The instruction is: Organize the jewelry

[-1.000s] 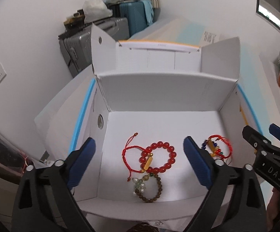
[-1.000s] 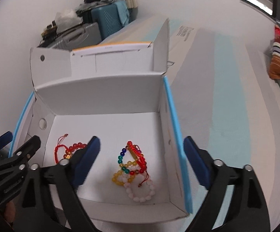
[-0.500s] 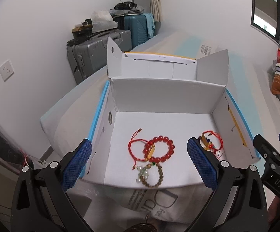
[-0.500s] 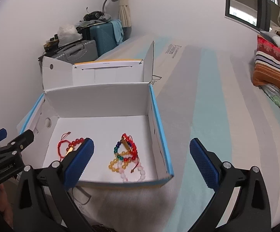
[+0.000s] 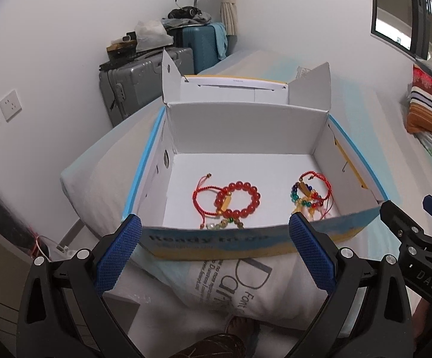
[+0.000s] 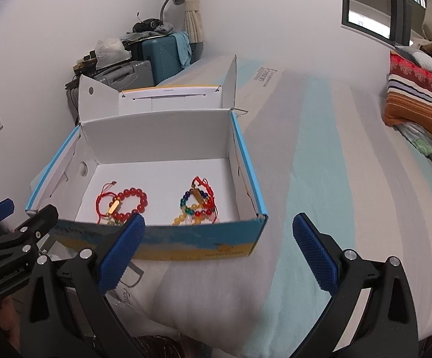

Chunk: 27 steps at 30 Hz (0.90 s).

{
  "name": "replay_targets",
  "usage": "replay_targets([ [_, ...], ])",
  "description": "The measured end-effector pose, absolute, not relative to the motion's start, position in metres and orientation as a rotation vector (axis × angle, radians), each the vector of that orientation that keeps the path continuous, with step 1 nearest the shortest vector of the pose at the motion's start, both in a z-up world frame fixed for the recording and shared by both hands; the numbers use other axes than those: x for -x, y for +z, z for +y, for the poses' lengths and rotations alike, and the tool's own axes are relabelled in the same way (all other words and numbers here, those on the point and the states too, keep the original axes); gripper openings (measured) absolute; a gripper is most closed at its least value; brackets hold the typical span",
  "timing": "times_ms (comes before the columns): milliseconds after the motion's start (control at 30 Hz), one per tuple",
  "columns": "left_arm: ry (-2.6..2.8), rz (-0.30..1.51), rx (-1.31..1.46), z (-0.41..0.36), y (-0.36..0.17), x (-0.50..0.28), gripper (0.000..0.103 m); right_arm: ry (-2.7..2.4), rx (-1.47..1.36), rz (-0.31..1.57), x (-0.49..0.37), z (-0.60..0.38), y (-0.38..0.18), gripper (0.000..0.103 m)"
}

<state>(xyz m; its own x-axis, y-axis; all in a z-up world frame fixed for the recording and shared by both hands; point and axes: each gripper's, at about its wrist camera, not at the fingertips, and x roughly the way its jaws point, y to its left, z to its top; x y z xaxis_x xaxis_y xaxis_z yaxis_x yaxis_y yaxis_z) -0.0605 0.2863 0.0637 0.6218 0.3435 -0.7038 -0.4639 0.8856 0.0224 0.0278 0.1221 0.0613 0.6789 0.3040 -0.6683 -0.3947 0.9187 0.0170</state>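
Jewelry lies in two small heaps on the white floor of an open cardboard box (image 5: 320, 137) that sits on a bed (image 6: 350, 179). We find the left heap made of a red bead bracelet (image 5: 239, 198) with a gold tube bead, a thin red cord bracelet (image 5: 202, 197) overlapping it, and a darker bead bracelet (image 5: 226, 223) half hidden behind the near wall. We find the right heap made of a multicoloured bead bracelet (image 6: 193, 205), red cord strands (image 6: 207, 192) and pale yellow and white beads, all tangled so that we cannot count the pieces. We judge every piece light and limp: the bead loops should sag when lifted, the round beads look smooth and likely to roll off the pads, and the cords are thin and apt to snag on neighbouring strands. We recommend taking a bead loop across its strand at a free arc away from the overlap, and taking a cord bracelet at its knot or its gold bead. We expect a pull on the right heap to drag several pieces together. Both tools hang short of the near wall, outside the box: the left tongs (image 5: 216, 250) stand released with nothing between the pads, and the right tongs (image 6: 218, 249) stand released at full spread, likewise empty.
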Motion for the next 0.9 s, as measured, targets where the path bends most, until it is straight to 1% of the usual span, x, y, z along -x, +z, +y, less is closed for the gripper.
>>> replay_targets([
  [900,0.484,0.785,0.161,0.2878,0.0594,0.0538,0.097,0.398,0.122,0.740,-0.0305,0.1179,0.0556,0.095],
])
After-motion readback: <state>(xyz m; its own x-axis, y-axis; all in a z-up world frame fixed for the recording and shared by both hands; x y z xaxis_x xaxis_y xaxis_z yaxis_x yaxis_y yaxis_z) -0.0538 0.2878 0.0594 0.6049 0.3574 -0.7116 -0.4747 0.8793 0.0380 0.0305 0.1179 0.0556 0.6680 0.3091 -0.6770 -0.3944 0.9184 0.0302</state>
